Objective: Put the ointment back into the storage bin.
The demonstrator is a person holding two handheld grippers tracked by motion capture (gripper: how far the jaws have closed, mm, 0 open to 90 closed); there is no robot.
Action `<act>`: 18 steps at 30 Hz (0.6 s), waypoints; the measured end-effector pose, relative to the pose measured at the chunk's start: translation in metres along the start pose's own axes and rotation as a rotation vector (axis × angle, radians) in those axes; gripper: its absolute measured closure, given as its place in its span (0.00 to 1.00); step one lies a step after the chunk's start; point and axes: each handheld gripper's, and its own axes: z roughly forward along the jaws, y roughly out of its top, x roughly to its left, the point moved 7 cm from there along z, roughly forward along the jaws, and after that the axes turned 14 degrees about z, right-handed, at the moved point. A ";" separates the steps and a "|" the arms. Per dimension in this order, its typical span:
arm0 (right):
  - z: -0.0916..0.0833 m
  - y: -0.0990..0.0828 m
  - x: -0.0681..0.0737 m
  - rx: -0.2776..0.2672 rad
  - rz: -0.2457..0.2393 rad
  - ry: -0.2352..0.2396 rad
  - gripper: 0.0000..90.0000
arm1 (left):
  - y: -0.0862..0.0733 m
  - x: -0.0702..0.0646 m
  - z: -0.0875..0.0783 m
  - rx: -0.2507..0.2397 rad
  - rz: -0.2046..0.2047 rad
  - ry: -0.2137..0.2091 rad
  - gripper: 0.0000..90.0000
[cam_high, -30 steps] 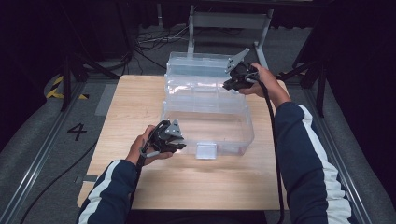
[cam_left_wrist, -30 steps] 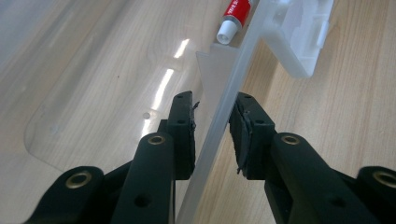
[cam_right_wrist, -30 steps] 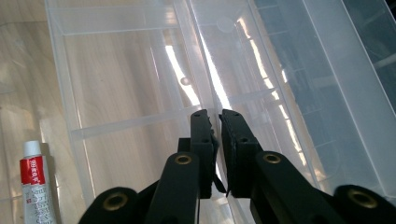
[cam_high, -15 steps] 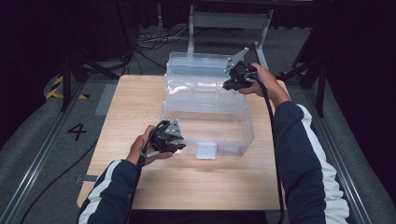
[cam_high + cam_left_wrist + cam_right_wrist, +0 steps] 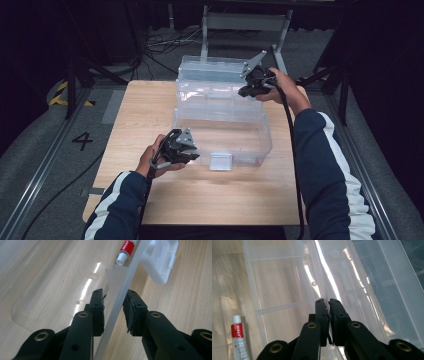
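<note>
A clear plastic box [image 5: 235,142] stands open in the middle of the wooden table, its lid [image 5: 210,67] raised at the far side. My left gripper [image 5: 192,150] is at the box's front left wall. In the left gripper view the jaws [image 5: 115,296] straddle the clear wall [image 5: 120,297], open, with a gap on each side. My right gripper [image 5: 245,91] is at the lid's right edge, shut on the thin rim [image 5: 325,277] of the lid [image 5: 362,270]. A red and white tube [image 5: 238,340] lies inside the box and shows through the wall [image 5: 126,247].
The box's clear front latch [image 5: 221,161] hangs down onto the table [image 5: 150,110] and lies just beyond my left jaws [image 5: 162,260]. A metal frame [image 5: 245,22] and cables stand on the floor behind the table.
</note>
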 end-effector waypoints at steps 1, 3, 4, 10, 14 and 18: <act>0.000 0.000 0.001 -0.002 -0.006 0.003 0.96 | 0.000 0.000 0.000 0.000 0.000 0.000 0.78; -0.001 0.000 0.002 0.001 -0.004 0.000 0.96 | 0.000 0.000 0.000 0.001 -0.004 -0.001 0.78; -0.002 0.000 0.003 0.001 -0.007 0.003 0.96 | 0.000 0.000 0.000 0.000 -0.004 -0.001 0.78; -0.006 -0.001 0.008 -0.013 -0.008 0.011 0.96 | 0.000 0.000 0.000 -0.003 -0.001 0.007 0.78; -0.009 -0.002 0.013 -0.018 -0.012 0.003 0.97 | 0.000 -0.001 0.000 -0.003 -0.005 0.012 0.77; -0.012 -0.004 0.017 -0.020 -0.018 -0.004 0.97 | 0.000 -0.001 0.000 -0.004 -0.006 0.014 0.77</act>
